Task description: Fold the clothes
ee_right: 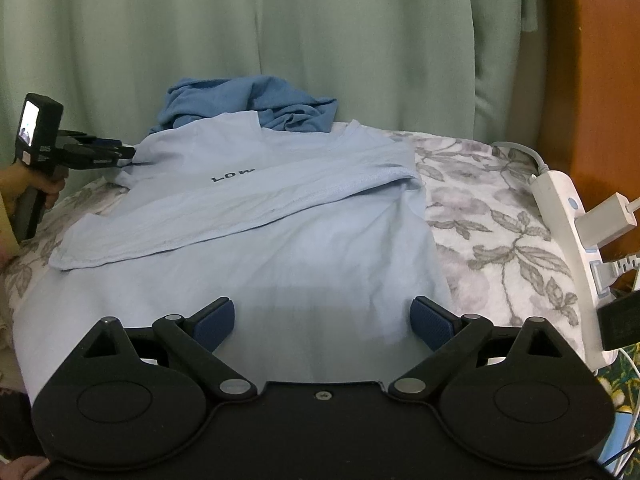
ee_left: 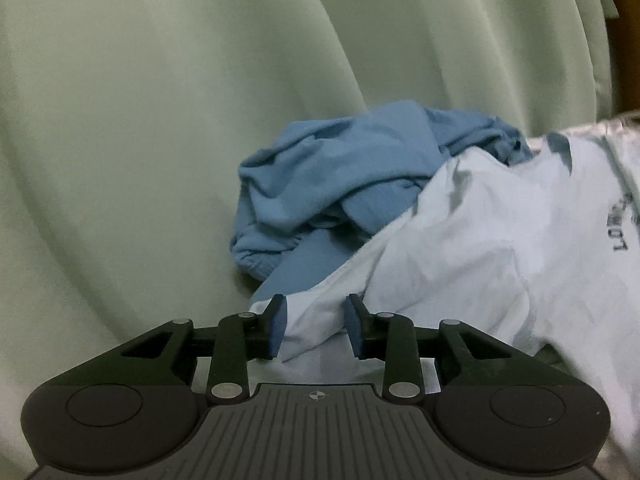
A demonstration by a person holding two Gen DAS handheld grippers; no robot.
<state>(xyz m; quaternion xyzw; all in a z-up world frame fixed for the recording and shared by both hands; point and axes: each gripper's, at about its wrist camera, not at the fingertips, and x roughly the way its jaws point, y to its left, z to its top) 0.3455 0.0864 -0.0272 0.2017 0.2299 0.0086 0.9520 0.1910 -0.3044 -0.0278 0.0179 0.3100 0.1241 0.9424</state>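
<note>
A pale blue T-shirt (ee_right: pixel 248 240) with dark lettering lies on a floral bedspread (ee_right: pixel 492 216), its lower part folded up across the chest. My left gripper (ee_left: pixel 316 326) is partly open, its blue pads either side of the shirt's sleeve (ee_left: pixel 312 320) without pinching it; it also shows in the right wrist view (ee_right: pixel 124 154) at the shirt's far left corner. My right gripper (ee_right: pixel 322 320) is wide open and empty just above the shirt's near edge. A crumpled darker blue garment (ee_left: pixel 340 184) lies behind the shirt, also seen in the right wrist view (ee_right: pixel 256 104).
A pale green curtain (ee_right: pixel 320 40) hangs close behind the bed. A white power strip (ee_right: pixel 568 232) with plugs and cables lies along the bed's right edge, beside a wooden panel (ee_right: pixel 600 80).
</note>
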